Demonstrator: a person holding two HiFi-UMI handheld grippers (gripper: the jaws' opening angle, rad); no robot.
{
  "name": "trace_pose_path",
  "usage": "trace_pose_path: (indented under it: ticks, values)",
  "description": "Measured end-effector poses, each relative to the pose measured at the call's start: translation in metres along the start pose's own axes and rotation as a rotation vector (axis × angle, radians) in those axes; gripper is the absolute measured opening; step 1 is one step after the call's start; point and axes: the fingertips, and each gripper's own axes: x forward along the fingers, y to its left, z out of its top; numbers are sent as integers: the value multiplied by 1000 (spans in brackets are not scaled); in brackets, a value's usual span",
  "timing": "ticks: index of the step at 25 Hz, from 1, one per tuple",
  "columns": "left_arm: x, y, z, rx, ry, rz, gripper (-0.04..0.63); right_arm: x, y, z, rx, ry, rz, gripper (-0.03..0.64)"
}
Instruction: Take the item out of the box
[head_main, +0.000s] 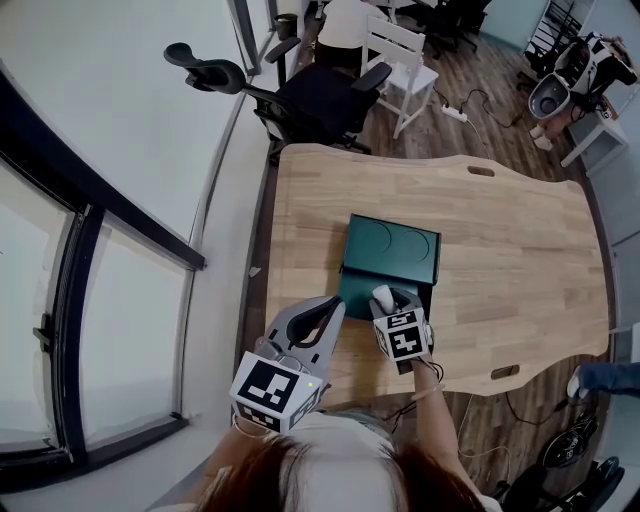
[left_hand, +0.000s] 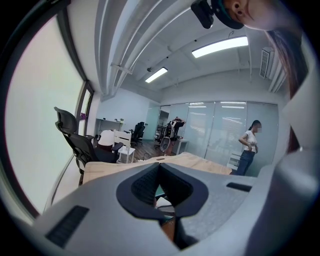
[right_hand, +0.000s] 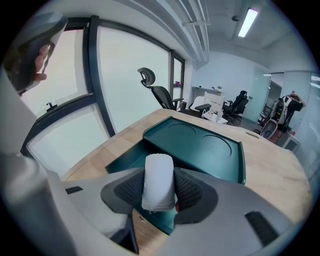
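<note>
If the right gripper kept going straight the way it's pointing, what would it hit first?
Probably the open lid of the green box: the right gripper, shut on a white roll, points low across the box toward it. Depth is unclear.

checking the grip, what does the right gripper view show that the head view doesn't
Only the right gripper view: ribbed pads pressing both sides of the upright white roll, and a ceiling light. Only the head view: the left gripper beside the box, and a marker cube on each gripper. Both: the right gripper with the roll, the open green box, the wooden table and a black chair.
</note>
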Motion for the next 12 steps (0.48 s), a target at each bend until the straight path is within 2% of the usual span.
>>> trace_pose_path:
  ticks: [12]
  values:
    - [-35,-17,0,19,-31,-6,6,-45,16,13,-20,-139,-62,194]
